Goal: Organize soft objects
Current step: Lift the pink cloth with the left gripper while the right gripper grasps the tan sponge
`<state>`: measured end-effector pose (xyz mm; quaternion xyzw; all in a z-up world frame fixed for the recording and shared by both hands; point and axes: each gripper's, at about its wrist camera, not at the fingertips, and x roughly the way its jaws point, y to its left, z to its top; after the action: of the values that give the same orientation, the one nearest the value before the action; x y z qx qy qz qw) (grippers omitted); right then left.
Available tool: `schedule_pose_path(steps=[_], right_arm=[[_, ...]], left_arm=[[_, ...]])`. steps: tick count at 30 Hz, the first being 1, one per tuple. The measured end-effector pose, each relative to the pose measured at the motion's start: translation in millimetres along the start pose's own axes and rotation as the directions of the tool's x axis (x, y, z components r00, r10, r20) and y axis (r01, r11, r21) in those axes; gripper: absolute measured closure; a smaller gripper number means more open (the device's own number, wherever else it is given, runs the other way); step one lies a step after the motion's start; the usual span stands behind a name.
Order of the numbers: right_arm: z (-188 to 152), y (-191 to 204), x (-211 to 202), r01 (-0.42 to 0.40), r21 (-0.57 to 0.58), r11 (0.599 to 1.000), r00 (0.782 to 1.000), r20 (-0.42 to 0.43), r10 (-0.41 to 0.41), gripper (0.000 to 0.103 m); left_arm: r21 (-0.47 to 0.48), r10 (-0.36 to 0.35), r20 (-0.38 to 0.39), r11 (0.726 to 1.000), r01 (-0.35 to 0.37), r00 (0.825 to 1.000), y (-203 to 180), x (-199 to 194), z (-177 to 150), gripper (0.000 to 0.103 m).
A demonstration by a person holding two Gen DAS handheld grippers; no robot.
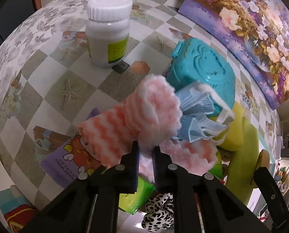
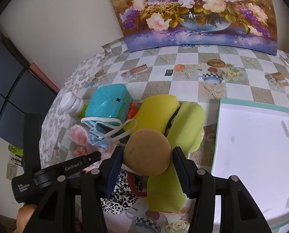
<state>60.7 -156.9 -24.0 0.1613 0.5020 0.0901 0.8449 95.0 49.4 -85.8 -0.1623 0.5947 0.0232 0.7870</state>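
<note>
While our left gripper (image 1: 145, 151) points steeply down at the pile, its jaws stand nearly together, clenched on a fold of the pink-and-white fluffy cloth (image 1: 144, 114), which bunches up just beyond the fingertips with its long axis running across the view from lower left to upper right. A crumpled blue face mask (image 1: 195, 120) lies against the far right end of that cloth, its white ear loops trailing toward the teal plastic box (image 1: 200, 68) behind it.

Our right gripper (image 2: 147, 159) is grasping a tan, rounded sponge (image 2: 147, 152), which sits squarely between the pads, both of them pressing its sides. We judge the coming move turns on the white tray (image 2: 261, 136): it lies directly to the right of this gripper, near it, so the right hand is the nearer one for the drop.

Yellow-green foam pieces (image 2: 185, 124), smooth and matte, lie just beyond the sponge, and a leopard-print fabric (image 2: 123, 198) sits below the jaws. The white bottle (image 1: 108, 31) with its ribbed cap is hard and glossy; we would leave it on the checked tablecloth (image 1: 53, 89)
</note>
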Motion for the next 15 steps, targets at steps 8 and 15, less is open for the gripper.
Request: schedule_pose_path(steps=[8,15], right_arm=[[4,-4,-19,-0.102,0.034,0.994,0.994,0.050,0.101,0.047],[5,-2,-14,-0.109,0.031,0.994,0.994,0.030,0.108,0.046]], left_arm=[[-0.011,-0.042,0.122,0.999,0.043,0.992,1,-27,3,0.094],[0.011,-0.078,0.238,0.997,0.078,0.968,-2,-59,0,0.094]])
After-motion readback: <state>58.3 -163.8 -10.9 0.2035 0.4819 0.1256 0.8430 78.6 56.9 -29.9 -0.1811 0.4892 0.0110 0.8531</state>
